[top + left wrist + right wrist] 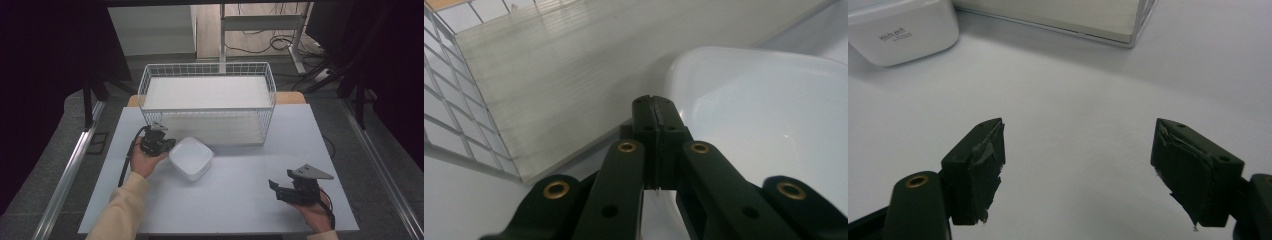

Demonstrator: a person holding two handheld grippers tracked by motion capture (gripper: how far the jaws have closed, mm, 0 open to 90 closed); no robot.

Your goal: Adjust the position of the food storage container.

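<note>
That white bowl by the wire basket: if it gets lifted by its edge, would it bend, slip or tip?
The white bowl looks like smooth, rigid plastic, so it probably keeps its shape. Its glossy surface may be slippery where the left gripper is shut on the rim. Held at one edge only, it would likely hang tilted; it appears empty and light.

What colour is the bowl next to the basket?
The bowl is white, plain all over; the high view shows it best.

The table [240, 200] is being lit evenly from above, while the surroundings are being left dark. Soft shadows are being cast; the nearest jaws are being blurred in both gripper views.
</note>
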